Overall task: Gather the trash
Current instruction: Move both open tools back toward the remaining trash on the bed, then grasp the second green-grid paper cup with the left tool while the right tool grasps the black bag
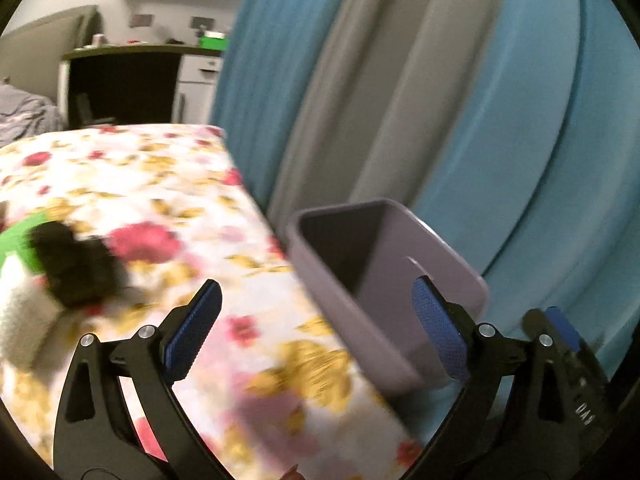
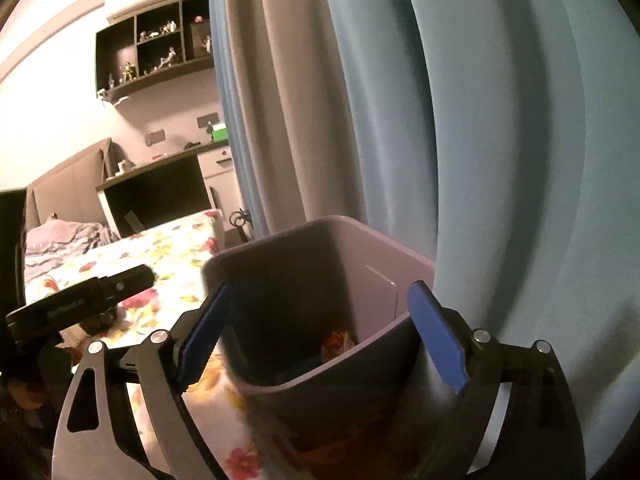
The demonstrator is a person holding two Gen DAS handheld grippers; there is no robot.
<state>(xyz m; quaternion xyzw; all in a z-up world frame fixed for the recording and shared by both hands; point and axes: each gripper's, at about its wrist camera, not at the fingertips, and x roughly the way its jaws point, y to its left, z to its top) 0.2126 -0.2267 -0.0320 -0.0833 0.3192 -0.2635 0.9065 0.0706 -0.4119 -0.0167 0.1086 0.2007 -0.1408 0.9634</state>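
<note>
Both tools gape empty: right tool (image 2: 320, 332) hangs over the bin (image 2: 320, 280), trash inside. Drop step looks finished. Next, left tool (image 1: 316, 328) should reach the dark scrap (image 1: 76, 264) on the bed (image 1: 168, 168).

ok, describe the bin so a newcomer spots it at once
Find the bed with the floral sheet and follow its edge to the blue and grey curtains. The bin stands between them: a rectangular, open-topped, grey-purple plastic tub, the only plain hard-sided thing among cloth, with colourful scraps at its bottom.
</note>
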